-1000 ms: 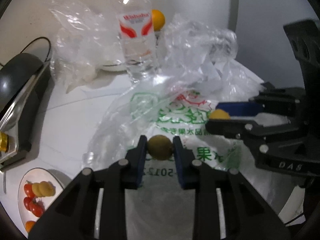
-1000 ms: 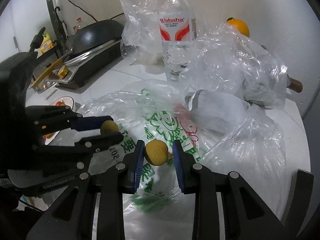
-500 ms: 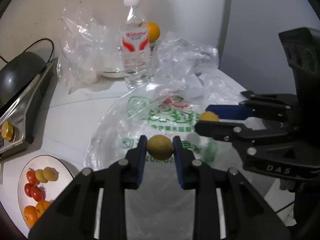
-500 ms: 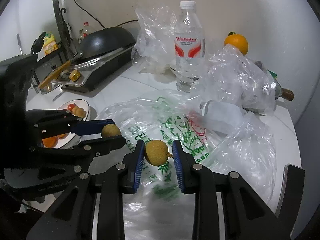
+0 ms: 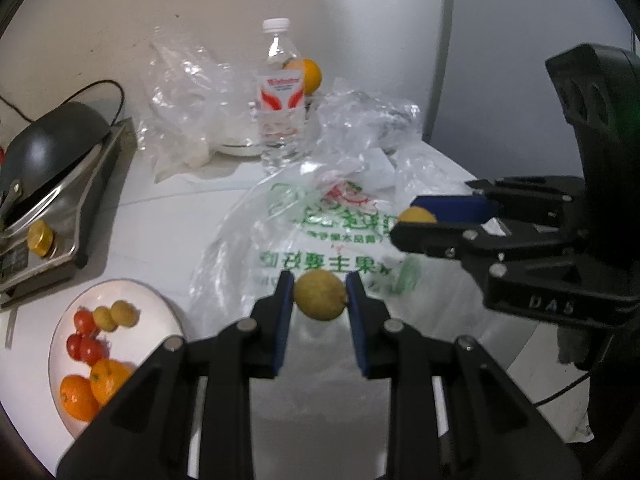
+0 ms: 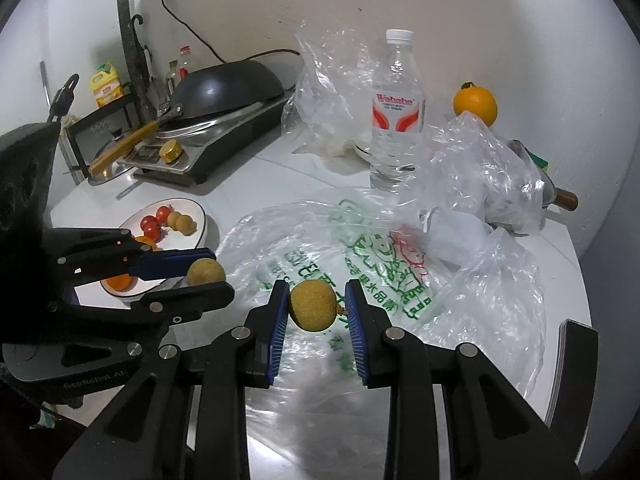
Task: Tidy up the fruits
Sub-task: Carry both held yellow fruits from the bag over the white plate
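My left gripper [image 5: 319, 285] is shut on a small round yellow-brown fruit [image 5: 320, 300], held in the air over the printed plastic bag [image 5: 320, 216]. My right gripper [image 6: 317, 289] is shut on a second fruit of the same kind [image 6: 312, 309], with a short stem on its right side. Each view shows the other gripper from the side: the right gripper [image 5: 404, 219] with its fruit [image 5: 419, 214], the left gripper [image 6: 219, 272] with its fruit [image 6: 205, 273]. A white plate [image 5: 154, 320] at the lower left holds cherry tomatoes, two similar small fruits and oranges.
A water bottle [image 6: 398, 108] stands at the back, with an orange [image 6: 475, 103] to its right. Crumpled clear bags [image 6: 480, 168] lie around them. A black wok [image 6: 228, 84] sits on a stove at the back left. The same plate [image 6: 202, 216] lies left of the printed bag.
Both grippers have risen and pulled back from the bags, each still gripping its fruit. The plate at the lower left has come much further into view.
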A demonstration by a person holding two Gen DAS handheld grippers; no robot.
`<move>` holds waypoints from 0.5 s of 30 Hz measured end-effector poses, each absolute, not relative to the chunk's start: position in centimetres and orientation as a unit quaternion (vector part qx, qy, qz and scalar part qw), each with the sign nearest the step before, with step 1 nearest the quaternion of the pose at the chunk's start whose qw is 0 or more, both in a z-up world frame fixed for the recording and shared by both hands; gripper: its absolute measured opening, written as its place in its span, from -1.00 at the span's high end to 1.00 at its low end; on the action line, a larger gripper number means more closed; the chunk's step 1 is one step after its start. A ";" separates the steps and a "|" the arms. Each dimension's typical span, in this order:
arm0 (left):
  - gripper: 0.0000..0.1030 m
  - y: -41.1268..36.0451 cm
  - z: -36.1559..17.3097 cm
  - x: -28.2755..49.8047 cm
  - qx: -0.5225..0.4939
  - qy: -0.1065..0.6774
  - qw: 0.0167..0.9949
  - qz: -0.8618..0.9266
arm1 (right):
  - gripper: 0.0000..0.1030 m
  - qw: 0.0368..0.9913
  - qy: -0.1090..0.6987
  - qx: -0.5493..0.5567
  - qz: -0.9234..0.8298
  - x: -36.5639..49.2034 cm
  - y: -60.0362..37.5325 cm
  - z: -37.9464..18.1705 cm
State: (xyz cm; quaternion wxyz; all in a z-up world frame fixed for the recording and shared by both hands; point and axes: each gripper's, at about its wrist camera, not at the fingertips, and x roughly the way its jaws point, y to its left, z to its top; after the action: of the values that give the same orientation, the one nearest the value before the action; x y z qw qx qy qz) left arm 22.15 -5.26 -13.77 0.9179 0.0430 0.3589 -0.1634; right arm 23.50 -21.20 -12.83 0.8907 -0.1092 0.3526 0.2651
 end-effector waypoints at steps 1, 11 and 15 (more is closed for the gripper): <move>0.48 -4.9 -13.8 21.9 0.042 0.358 0.919 -0.161 | 0.41 0.891 0.351 -0.110 0.265 23.3 -21.0 -12.7; 0.48 -0.7 -14.8 19.5 0.032 0.359 0.923 -0.134 | 0.41 0.889 0.348 -0.118 0.273 21.8 -18.2 -13.0; 0.48 0.9 -15.1 18.5 0.035 0.356 0.926 -0.120 | 0.41 0.885 0.351 -0.124 0.279 21.4 -16.9 -13.5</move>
State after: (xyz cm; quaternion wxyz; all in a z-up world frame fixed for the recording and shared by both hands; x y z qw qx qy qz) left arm 18.54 0.91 -15.14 0.9260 0.0347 0.3563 -0.1199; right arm 21.42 -16.93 -13.50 0.8852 -0.1237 0.3512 0.2789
